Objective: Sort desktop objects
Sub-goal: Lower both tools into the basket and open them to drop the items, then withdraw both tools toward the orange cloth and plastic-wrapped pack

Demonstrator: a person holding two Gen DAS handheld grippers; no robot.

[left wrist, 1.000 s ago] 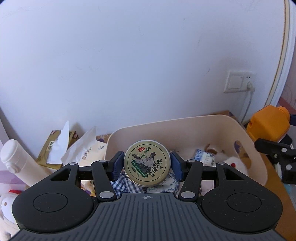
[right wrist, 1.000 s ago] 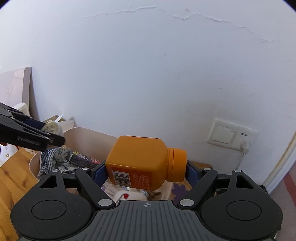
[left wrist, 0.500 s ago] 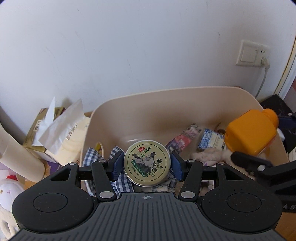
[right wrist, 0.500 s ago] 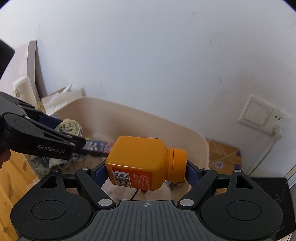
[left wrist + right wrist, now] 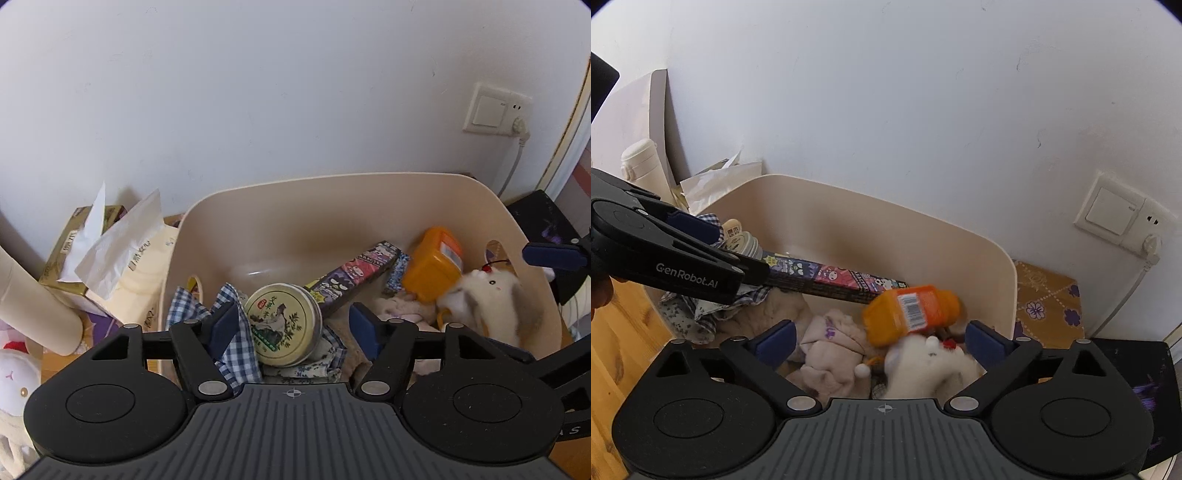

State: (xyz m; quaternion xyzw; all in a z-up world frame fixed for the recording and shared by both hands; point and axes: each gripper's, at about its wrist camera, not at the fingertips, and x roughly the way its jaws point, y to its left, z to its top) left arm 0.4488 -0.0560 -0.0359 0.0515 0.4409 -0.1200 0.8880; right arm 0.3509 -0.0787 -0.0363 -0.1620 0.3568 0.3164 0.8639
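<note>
Bin (image 5: pixel 369 206) of cream plastic stands at the worktop's back edge against the wall, its near rim hidden behind both grippers. Inside, cloth and plush toys bury the floor. Orange bottle (image 5: pixel 912 310), blurred, lies on its side near the bin's right end, clear of the right gripper (image 5: pixel 881 341), whose fingers are spreading wide. Round tin (image 5: pixel 282 325) rests tilted on checked cloth (image 5: pixel 236 347) between the left gripper's (image 5: pixel 293 326) opening fingers, touching neither pad. Both grippers tip downward into the bin.

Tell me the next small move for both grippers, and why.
Probably lift both clear of the bin. The left gripper and right gripper are opening, pads off; the tin and orange bottle already lie inside.
</note>
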